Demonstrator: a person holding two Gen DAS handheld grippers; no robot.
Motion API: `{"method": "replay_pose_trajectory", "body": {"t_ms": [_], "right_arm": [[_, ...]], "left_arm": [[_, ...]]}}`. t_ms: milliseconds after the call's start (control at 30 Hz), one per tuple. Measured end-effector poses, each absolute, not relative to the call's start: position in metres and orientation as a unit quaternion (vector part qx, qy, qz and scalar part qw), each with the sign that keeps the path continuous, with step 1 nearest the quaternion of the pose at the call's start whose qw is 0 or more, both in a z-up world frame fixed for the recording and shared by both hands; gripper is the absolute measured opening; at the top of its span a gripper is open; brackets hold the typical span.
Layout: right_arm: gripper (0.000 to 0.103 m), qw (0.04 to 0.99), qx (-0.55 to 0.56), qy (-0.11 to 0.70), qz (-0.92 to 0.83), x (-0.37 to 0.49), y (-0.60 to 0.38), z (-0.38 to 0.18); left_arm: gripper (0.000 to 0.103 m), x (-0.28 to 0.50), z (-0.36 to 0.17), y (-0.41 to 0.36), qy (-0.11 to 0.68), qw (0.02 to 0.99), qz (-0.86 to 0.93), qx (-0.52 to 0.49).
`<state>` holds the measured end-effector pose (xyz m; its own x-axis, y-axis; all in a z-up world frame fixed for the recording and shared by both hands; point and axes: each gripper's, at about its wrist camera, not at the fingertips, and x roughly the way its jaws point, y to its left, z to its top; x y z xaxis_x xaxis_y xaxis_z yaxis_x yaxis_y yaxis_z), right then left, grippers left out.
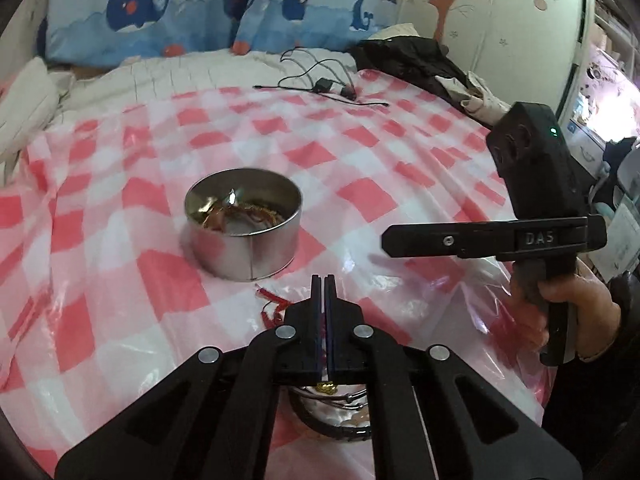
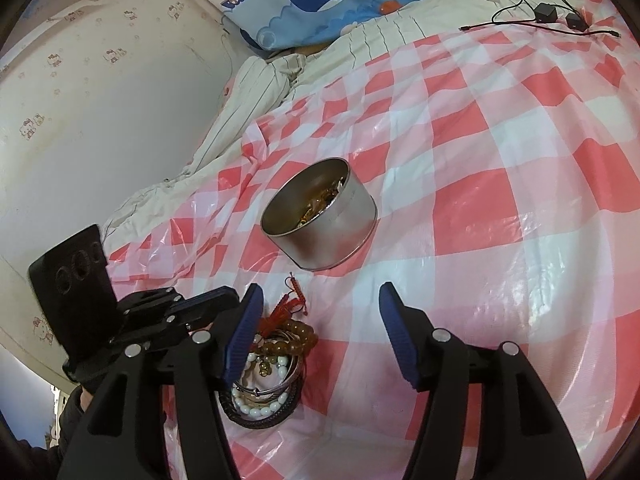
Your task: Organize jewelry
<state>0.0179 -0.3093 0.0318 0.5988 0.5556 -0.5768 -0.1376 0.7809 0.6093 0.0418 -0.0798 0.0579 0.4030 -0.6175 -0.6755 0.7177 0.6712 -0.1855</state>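
Observation:
A round metal tin point(image 1: 243, 223) with several jewelry pieces inside stands on the red-and-white checked plastic sheet point(image 1: 360, 184); it also shows in the right wrist view point(image 2: 320, 216). A pile of bracelets point(image 2: 268, 372), with white beads, brown beads, silver bangles and a red tassel cord point(image 2: 294, 300), lies on the sheet in front of the tin. My left gripper point(image 1: 324, 280) is shut, low over that pile, with the red cord point(image 1: 272, 304) beside its tips; nothing shows between the fingers. My right gripper point(image 2: 320, 304) is open and empty, its left finger just over the pile.
Black cables with small adapters point(image 1: 324, 86) lie at the far edge of the sheet. A whale-print blue pillow point(image 1: 208, 8) and white bedding sit behind. Dark clothing point(image 1: 420, 60) lies at the back right. A wall borders the bed on the left in the right wrist view point(image 2: 100, 100).

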Motion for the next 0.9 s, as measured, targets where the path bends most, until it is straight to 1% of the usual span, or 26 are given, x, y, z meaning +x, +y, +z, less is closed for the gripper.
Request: {"method": "replay_pose_trajectory", "body": {"t_ms": [167, 200, 233, 267, 300, 333, 400, 433, 467, 500, 533, 567, 900], "right_arm": [[0.063, 0.853, 0.256, 0.404, 0.210, 0.019, -0.305, 0.031], [0.063, 0.853, 0.255, 0.405, 0.210, 0.019, -0.304, 0.031], [0.063, 0.852, 0.256, 0.405, 0.210, 0.019, -0.305, 0.030], [0.063, 0.852, 0.257, 0.406, 0.209, 0.019, -0.305, 0.030], [0.063, 0.852, 0.257, 0.406, 0.208, 0.019, -0.305, 0.030], [0.063, 0.852, 0.258, 0.406, 0.208, 0.019, -0.305, 0.030], [0.063, 0.852, 0.258, 0.406, 0.208, 0.019, -0.305, 0.029], [0.063, 0.852, 0.257, 0.406, 0.209, 0.019, -0.305, 0.029], [0.063, 0.851, 0.257, 0.407, 0.209, 0.019, -0.305, 0.029], [0.063, 0.851, 0.257, 0.407, 0.210, 0.019, -0.305, 0.029], [0.063, 0.851, 0.257, 0.407, 0.210, 0.019, -0.305, 0.029], [0.063, 0.851, 0.257, 0.408, 0.210, 0.019, -0.304, 0.029], [0.063, 0.846, 0.247, 0.415, 0.225, 0.020, -0.296, 0.027]], "left_arm": [[0.001, 0.052, 0.059, -0.067, 0.381, 0.843, -0.377, 0.043], [0.004, 0.051, 0.061, -0.069, 0.380, 0.839, -0.387, 0.046], [0.015, 0.047, 0.061, -0.074, 0.379, 0.830, -0.404, 0.057], [0.025, 0.043, 0.061, -0.078, 0.375, 0.828, -0.411, 0.067], [0.043, 0.039, 0.060, -0.083, 0.371, 0.826, -0.417, 0.080], [0.045, 0.034, 0.056, -0.091, 0.369, 0.825, -0.415, 0.101], [0.045, 0.032, 0.047, -0.101, 0.378, 0.824, -0.399, 0.136], [0.040, 0.032, 0.042, -0.104, 0.387, 0.822, -0.391, 0.146], [0.033, 0.032, 0.038, -0.106, 0.393, 0.820, -0.387, 0.153], [0.020, 0.032, 0.035, -0.107, 0.399, 0.818, -0.383, 0.159], [0.012, 0.033, 0.034, -0.106, 0.402, 0.818, -0.379, 0.160], [0.008, 0.035, 0.034, -0.104, 0.404, 0.820, -0.376, 0.153], [0.008, 0.063, 0.049, -0.055, 0.413, 0.829, -0.375, -0.031]]}}
